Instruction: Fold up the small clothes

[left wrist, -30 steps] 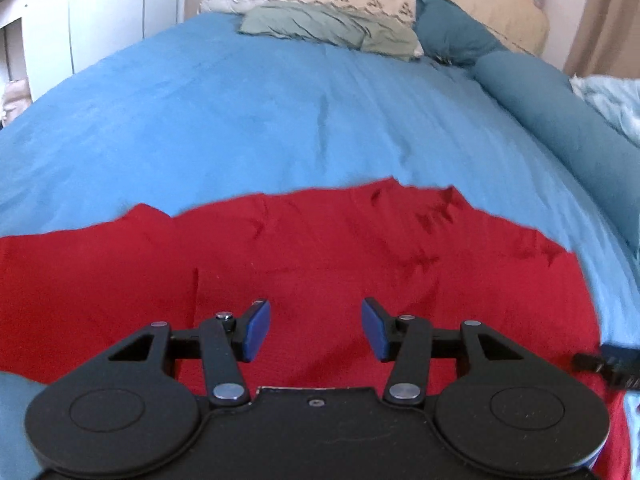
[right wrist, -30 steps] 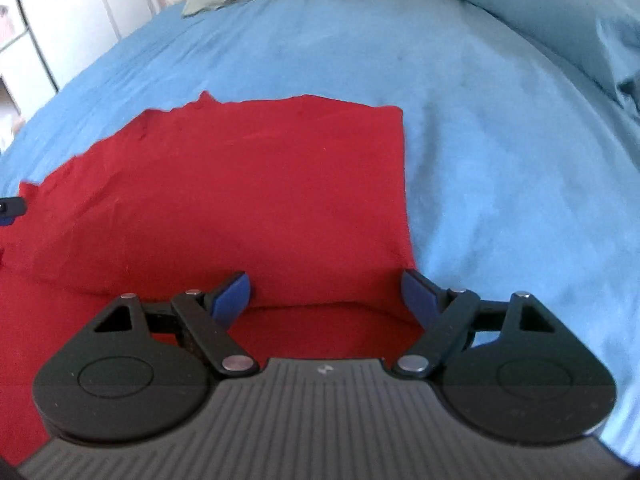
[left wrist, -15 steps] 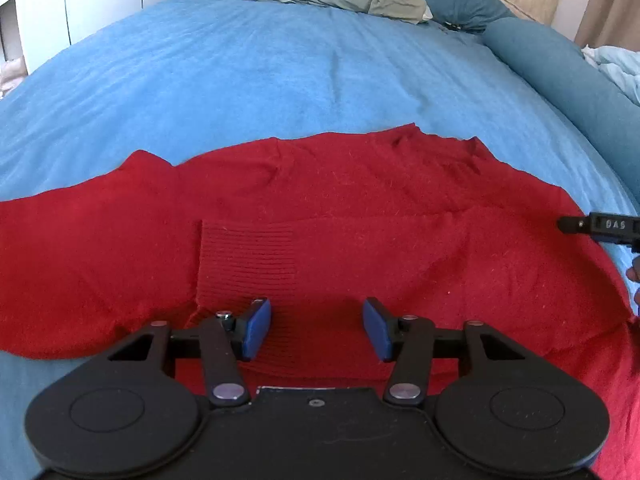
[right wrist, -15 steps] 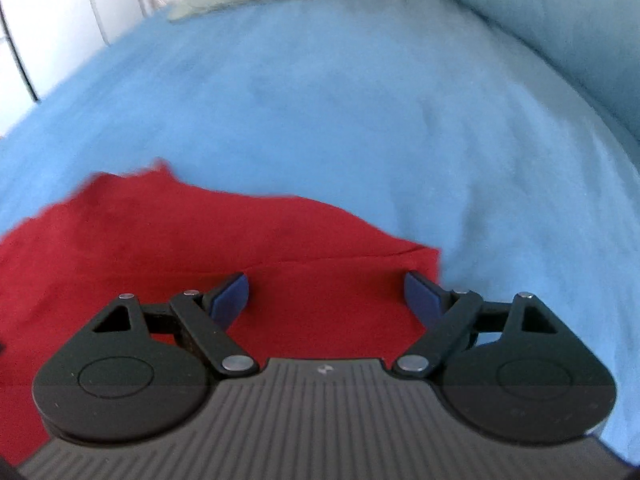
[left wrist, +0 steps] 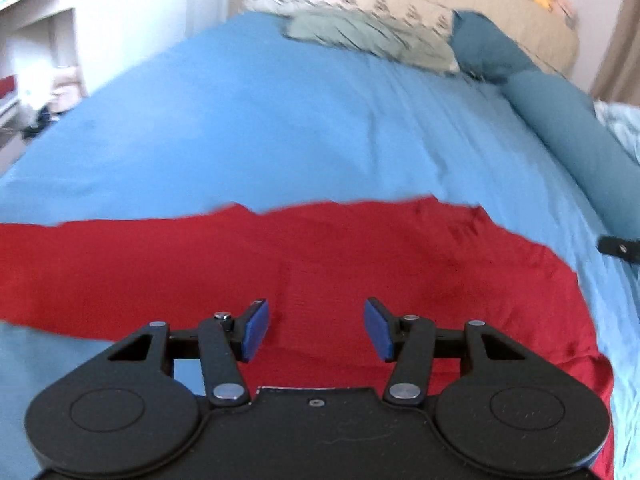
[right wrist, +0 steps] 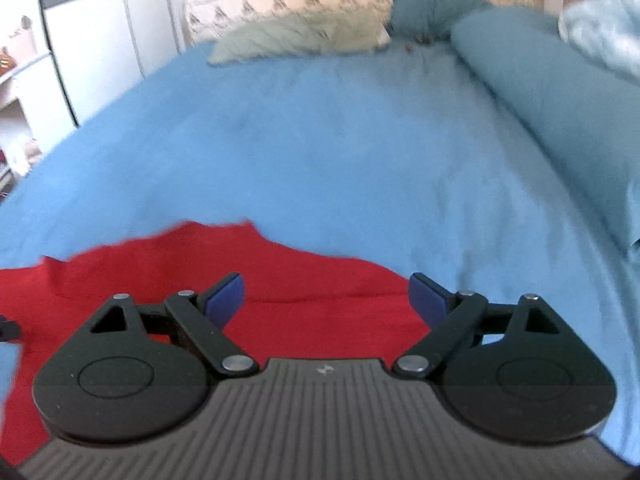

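Note:
A red knit garment (left wrist: 320, 256) lies spread on the blue bed sheet (left wrist: 280, 128), with a ribbed folded part near its middle. My left gripper (left wrist: 316, 328) is open and empty, above the garment's near edge. The right gripper's tip (left wrist: 618, 246) shows at the right edge of the left wrist view. In the right wrist view the garment (right wrist: 200, 268) fills the lower left. My right gripper (right wrist: 326, 298) is open wide and empty, above the garment's right end.
A long teal bolster (left wrist: 580, 136) runs along the bed's right side. A grey-green pillow (left wrist: 368, 40) and a patterned headboard cushion (left wrist: 400, 4) sit at the far end. White cupboards (right wrist: 100, 48) stand to the left. Light blue bedding (right wrist: 604, 36) lies at the far right.
Both grippers have lifted and tilted up, so less of the garment and more of the bed shows. Both stay open and empty. The garment lies as before.

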`<state>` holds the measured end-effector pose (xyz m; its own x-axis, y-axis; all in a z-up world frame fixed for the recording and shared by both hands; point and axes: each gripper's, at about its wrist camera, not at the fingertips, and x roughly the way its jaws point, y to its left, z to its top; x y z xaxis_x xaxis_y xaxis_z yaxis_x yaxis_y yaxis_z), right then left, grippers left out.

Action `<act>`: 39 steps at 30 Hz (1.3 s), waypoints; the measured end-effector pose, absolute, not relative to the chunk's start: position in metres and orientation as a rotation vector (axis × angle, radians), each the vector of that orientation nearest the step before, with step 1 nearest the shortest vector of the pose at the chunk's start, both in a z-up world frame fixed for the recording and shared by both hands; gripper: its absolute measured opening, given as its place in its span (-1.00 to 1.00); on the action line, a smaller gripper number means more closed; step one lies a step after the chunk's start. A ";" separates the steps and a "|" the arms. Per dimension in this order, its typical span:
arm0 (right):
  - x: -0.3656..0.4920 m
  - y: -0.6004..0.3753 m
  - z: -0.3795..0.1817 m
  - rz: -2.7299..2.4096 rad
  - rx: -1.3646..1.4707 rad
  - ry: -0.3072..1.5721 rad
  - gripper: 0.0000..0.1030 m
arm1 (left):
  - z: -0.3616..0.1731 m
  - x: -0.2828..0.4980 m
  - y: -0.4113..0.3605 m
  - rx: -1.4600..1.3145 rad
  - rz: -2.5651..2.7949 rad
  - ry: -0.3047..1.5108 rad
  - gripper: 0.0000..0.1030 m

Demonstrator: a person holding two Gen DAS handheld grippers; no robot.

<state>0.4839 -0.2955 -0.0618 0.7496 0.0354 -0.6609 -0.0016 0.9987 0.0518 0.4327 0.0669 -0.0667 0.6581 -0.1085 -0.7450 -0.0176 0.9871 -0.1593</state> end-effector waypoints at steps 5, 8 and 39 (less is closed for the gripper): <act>0.455 -0.234 -0.035 0.049 0.086 0.743 1.00 | -0.040 0.403 0.136 -0.202 0.070 0.819 0.82; 0.444 -0.193 -0.038 0.065 0.130 0.764 1.00 | -0.040 0.392 0.184 -0.243 0.155 0.809 0.95; 0.416 -0.032 -0.125 0.021 0.115 0.864 1.00 | -0.136 0.428 0.402 -0.462 0.469 0.777 -0.88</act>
<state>0.4164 -0.0316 -0.1255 0.6497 0.0646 -0.7574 0.0285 0.9936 0.1092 0.4280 0.4024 -0.1359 0.6226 0.2273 -0.7488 -0.5564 0.8014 -0.2194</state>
